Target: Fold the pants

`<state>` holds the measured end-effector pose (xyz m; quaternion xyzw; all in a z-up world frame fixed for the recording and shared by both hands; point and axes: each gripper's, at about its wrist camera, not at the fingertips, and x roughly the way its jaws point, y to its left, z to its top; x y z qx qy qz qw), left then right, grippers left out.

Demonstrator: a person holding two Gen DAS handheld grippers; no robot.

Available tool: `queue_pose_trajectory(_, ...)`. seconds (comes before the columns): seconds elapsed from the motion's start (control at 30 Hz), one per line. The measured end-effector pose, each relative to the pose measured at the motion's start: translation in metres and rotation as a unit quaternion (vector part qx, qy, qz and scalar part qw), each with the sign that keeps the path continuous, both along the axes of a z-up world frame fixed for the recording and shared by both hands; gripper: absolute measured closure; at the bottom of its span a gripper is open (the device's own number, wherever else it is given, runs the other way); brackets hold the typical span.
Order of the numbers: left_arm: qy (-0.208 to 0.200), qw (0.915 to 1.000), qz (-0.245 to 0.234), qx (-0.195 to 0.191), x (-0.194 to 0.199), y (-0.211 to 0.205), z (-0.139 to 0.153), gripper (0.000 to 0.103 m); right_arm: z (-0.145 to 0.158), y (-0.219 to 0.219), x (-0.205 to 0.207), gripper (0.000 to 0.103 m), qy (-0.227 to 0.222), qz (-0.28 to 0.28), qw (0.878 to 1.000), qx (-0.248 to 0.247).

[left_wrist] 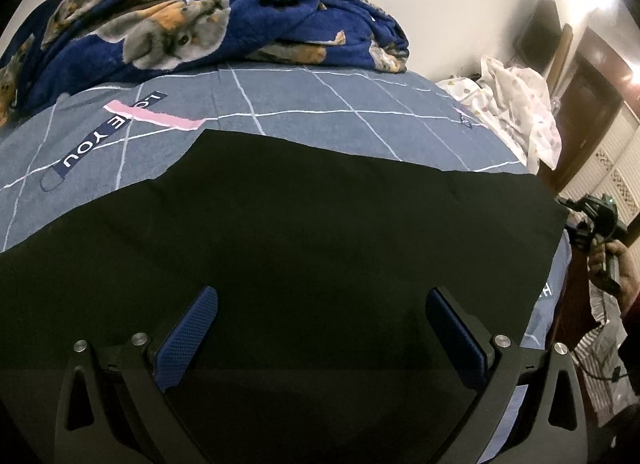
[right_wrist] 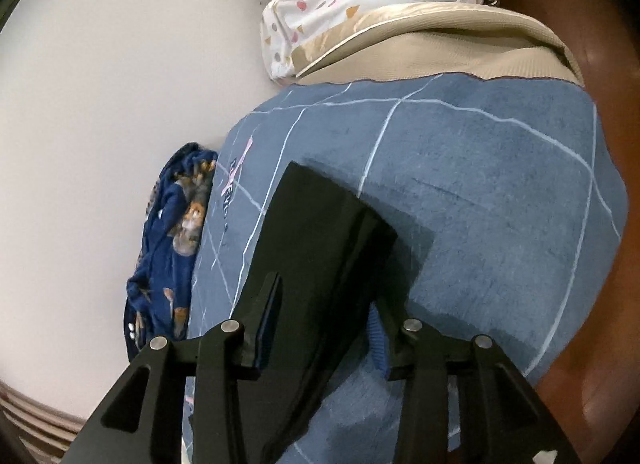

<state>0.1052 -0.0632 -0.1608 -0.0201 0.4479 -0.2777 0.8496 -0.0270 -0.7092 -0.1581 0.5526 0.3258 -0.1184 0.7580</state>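
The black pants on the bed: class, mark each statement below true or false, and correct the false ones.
1. The black pants lie on a blue bedsheet with white grid lines. True.
2. The left gripper is clamped shut on the pants. False: its fingers stand wide apart above the fabric.
3. A dark blue blanket printed with animals is heaped at the far side of the bed. True.
4. The pants are bright red. False: they are black.
5. In the right wrist view, pants fabric lies between the fingers of the right gripper. True.
6. The white patterned cloth covers the pants. False: it sits apart, near the bed's end.
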Motion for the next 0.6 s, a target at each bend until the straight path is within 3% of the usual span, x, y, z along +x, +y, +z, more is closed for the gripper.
queue_pose_trajectory(0.1, 0.0, 1.0, -0.001, 0.001, 0.0, 0.0, 0.0, 0.0, 0.001, -0.002, 0.008, 0.067, 0.002, 0.001, 1.0, 0.008)
queue_pose_trajectory(0.13, -0.001, 1.0, 0.0, 0.001, 0.0, 0.0, 0.0, 0.0, 0.002, -0.002, 0.011, 0.071, 0.007, 0.004, 1.0, 0.005)
queue_pose_trajectory(0.17, -0.001, 1.0, 0.0, 0.0, 0.0, 0.001, 0.0, 0.0, 0.003, -0.001, 0.014, 0.089, 0.021, 0.009, 1.0, -0.005)
queue_pose_trajectory(0.3, -0.001, 1.0, 0.002, -0.003, 0.0, 0.002, 0.0, 0.0, 0.015, 0.004, 0.02, 0.089, 0.035, 0.024, 0.998, -0.035)
queue_pose_trajectory(0.6, -0.002, 1.0, 0.007, -0.002, -0.001, 0.002, 0.002, 0.0, 0.081, 0.077, 0.047, 0.089, -0.043, 0.118, 0.99, -0.065)
